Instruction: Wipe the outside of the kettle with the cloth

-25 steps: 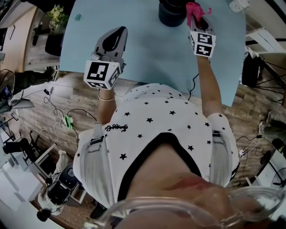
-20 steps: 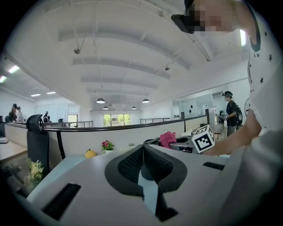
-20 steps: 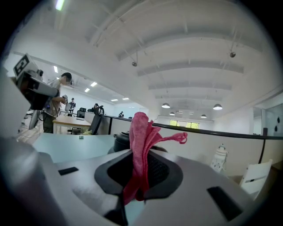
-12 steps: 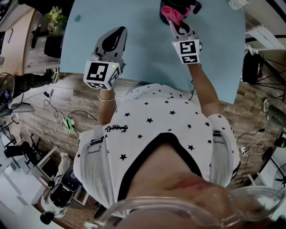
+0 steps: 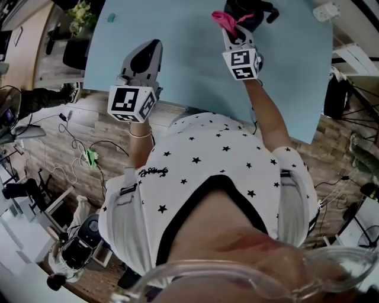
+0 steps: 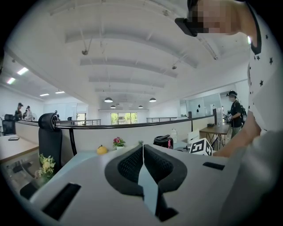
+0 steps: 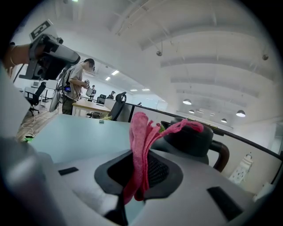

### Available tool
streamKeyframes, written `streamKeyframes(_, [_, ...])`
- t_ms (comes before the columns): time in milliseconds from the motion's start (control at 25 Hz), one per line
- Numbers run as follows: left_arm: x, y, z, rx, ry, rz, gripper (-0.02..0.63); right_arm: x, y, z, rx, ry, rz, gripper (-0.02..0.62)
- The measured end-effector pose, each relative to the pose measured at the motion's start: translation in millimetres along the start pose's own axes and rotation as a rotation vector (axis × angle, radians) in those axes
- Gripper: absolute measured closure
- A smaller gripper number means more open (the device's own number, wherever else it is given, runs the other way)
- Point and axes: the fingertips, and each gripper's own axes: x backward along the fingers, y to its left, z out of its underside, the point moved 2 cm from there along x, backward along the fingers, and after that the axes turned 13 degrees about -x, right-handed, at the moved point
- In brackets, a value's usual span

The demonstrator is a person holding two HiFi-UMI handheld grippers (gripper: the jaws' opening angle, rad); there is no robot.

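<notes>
A dark kettle (image 5: pixel 251 9) stands at the far side of the light blue table (image 5: pixel 189 53). My right gripper (image 5: pixel 232 31) is shut on a pink cloth (image 5: pixel 227 20), held at the kettle's near left side. In the right gripper view the cloth (image 7: pixel 140 128) stands up between the jaws and one end drapes against the kettle (image 7: pixel 191 137), whose handle (image 7: pixel 221 154) points right. My left gripper (image 5: pixel 144 58) is shut and empty, over the table's near left part, well away from the kettle. In the left gripper view, the kettle (image 6: pixel 163 141) shows small beyond the shut tips.
A white socket block (image 5: pixel 325 10) lies at the table's far right corner. A small green object (image 5: pixel 111 18) sits at the far left. Flowers (image 5: pixel 83 12) and a black chair (image 6: pixel 49 137) stand beyond the left edge. Cables (image 5: pixel 89 158) lie on the wooden floor.
My right gripper has carried the pink cloth leftward across the kettle's near side, from its right to its left. The left gripper has stayed shut in about the same place.
</notes>
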Motion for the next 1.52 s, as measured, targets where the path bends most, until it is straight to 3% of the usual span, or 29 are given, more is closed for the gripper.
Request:
streamKeyframes(800, [-30.1, -27.4, -15.3, -0.025, -0.030, 0.068, 0.575, 41.0, -58.8, 5.7, -0.084, -0.053, 0.087, 0.541])
streamKeyframes(1280, [-37.8, -34.0, -22.5, -0.039, -0.023, 0.058, 0.576, 50.8, -119.2, 19.6, -0.214, -0.067, 0.183, 0.541])
streamKeyframes(1520, [-30.9, -30.1, -22.3, -0.042, -0.013, 0.027, 0.575, 46.8, -140.5, 20.6, -0.231, -0.059, 0.209, 0.541])
